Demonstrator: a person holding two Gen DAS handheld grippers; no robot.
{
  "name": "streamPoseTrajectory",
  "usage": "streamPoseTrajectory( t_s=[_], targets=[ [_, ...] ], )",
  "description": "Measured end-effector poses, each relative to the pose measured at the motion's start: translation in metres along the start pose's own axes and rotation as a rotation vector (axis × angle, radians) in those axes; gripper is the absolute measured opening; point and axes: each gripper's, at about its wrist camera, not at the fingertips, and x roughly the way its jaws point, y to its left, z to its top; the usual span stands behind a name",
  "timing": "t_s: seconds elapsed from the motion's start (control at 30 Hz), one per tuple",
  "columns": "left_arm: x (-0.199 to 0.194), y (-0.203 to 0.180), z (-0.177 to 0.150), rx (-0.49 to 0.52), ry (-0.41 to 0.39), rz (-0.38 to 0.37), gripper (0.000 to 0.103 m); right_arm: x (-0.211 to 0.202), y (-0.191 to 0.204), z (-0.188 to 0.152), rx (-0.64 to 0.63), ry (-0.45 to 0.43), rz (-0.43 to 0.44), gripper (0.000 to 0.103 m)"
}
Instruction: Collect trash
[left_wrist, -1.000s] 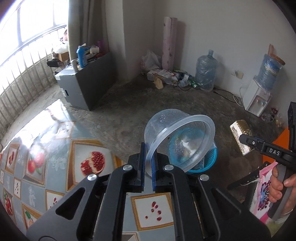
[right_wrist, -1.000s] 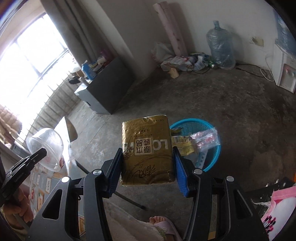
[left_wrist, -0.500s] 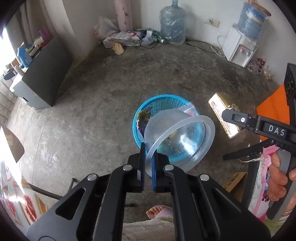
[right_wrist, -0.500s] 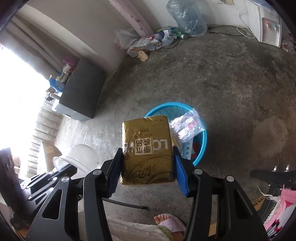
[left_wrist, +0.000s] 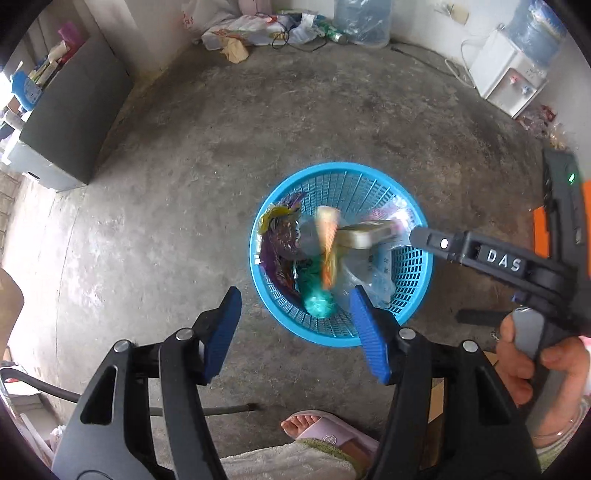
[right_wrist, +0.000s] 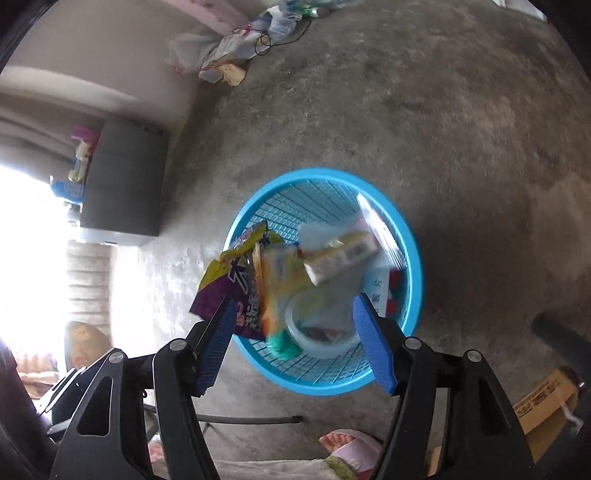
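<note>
Blue plastic mesh forms the basket (left_wrist: 413, 273) standing on the concrete floor (left_wrist: 184, 221) at the centre of the left wrist view, filled with wrappers and a clear bag. Below it, the left hand-held gripper (left_wrist: 295, 328) points steeply down with its blue pads spreading apart and nothing between them. From the right edge the right hand-held gripper (left_wrist: 417, 234) reaches over the basket rim, gripped by a hand (left_wrist: 535, 365) at lower right; a blurred gold box (left_wrist: 365, 234) hangs just off its tip, over the basket. A foot in a pink slipper (left_wrist: 325, 432) shows at the bottom edge, and a white water dispenser (left_wrist: 506, 74) stands at upper right. In the right wrist view, the basket (right_wrist: 410, 240) again sits mid-frame. The right hand-held gripper (right_wrist: 293, 339) is opening, its pads clear of everything, while the gold box (right_wrist: 340, 258) lies tilted and blurred above the trash, beside a purple and yellow snack bag (right_wrist: 236, 273) leaning over the left rim. A clear plastic cup (right_wrist: 321, 328) rests inside near the lower rim.
</note>
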Motion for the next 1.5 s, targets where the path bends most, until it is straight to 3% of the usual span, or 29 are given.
streamPoseTrajectory(
  t_s=[0.2, 0.33, 0.43, 0.53, 0.67, 0.8, 0.87, 1.03, 1.17, 1.27, 1.37, 1.5],
  targets=[
    [-0.043, 0.027, -0.008, -0.061, -0.091, -0.017, 0.058, -0.023, 0.004, -0.015, -0.035, -0.052, -0.009, 0.064],
    [-0.104, 0.048, -0.028, -0.11, -0.23, -0.053, 0.059, -0.063, 0.029, -0.027, -0.135, -0.132, -0.008, 0.064],
    [-0.159, 0.064, -0.058, -0.147, -0.381, -0.06, 0.066, -0.095, 0.065, -0.048, -0.271, -0.2, -0.008, 0.064],
    [-0.214, 0.084, -0.105, -0.225, -0.569, 0.007, 0.086, -0.127, 0.104, -0.077, -0.423, -0.266, 0.022, 0.068],
    [-0.263, 0.109, -0.167, -0.375, -0.671, 0.095, 0.091, -0.173, 0.153, -0.128, -0.643, -0.361, 0.087, 0.082],
    [-0.293, 0.137, -0.236, -0.575, -0.693, 0.162, 0.094, -0.213, 0.191, -0.187, -0.833, -0.441, 0.142, 0.096],
    [-0.295, 0.146, -0.268, -0.67, -0.658, 0.254, 0.094, -0.225, 0.204, -0.218, -0.899, -0.465, 0.164, 0.096],
    [-0.3, 0.162, -0.346, -0.888, -0.579, 0.404, 0.094, -0.227, 0.235, -0.298, -1.055, -0.39, 0.176, 0.097],
    [-0.315, 0.161, -0.393, -0.961, -0.54, 0.546, 0.094, -0.222, 0.254, -0.351, -1.161, -0.328, 0.162, 0.097],
    [-0.322, 0.154, -0.417, -0.969, -0.547, 0.635, 0.094, -0.222, 0.266, -0.379, -1.279, -0.403, 0.063, 0.097],
    [-0.322, 0.147, -0.424, -0.983, -0.52, 0.645, 0.094, -0.225, 0.275, -0.391, -1.354, -0.477, -0.013, 0.097],
    [-0.323, 0.145, -0.428, -1.018, -0.474, 0.58, 0.094, -0.234, 0.28, -0.39, -1.326, -0.4, 0.018, 0.097]
  ],
)
